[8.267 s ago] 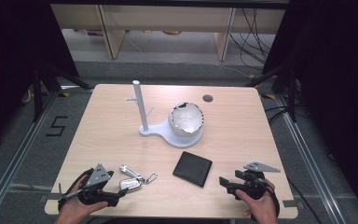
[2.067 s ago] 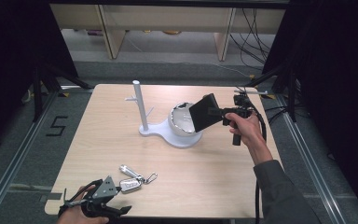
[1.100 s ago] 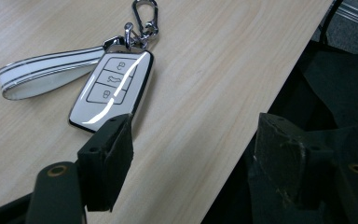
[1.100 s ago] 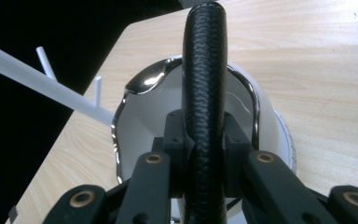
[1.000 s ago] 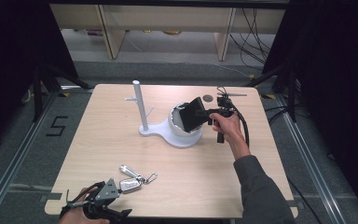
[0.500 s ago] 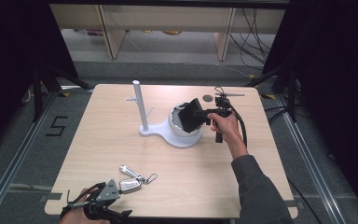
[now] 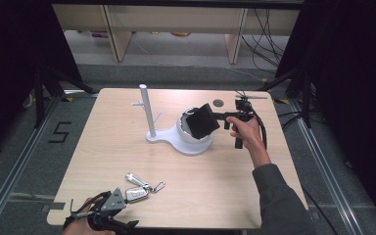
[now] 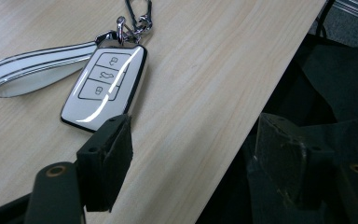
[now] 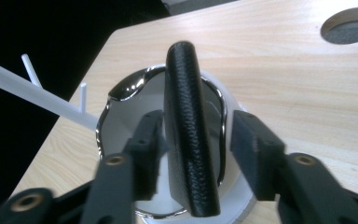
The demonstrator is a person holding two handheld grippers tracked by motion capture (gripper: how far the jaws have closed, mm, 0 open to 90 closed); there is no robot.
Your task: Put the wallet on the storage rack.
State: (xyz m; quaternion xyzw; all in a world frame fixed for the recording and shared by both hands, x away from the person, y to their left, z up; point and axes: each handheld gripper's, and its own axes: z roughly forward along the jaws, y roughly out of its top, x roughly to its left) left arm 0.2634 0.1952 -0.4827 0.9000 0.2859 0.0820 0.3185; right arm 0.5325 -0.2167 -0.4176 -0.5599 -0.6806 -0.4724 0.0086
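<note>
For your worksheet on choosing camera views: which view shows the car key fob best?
The left gripper view: the key fob lies close up, its three buttons and white strap clear. The high view shows it small near the table's front edge. The right gripper view faces the wallet instead.

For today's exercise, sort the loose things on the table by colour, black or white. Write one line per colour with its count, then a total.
Black: 1, the wallet, standing on edge in the bowl.
White: 3, the key fob with its strap, the bowl, and the stand with its post.
Total: 4
</note>
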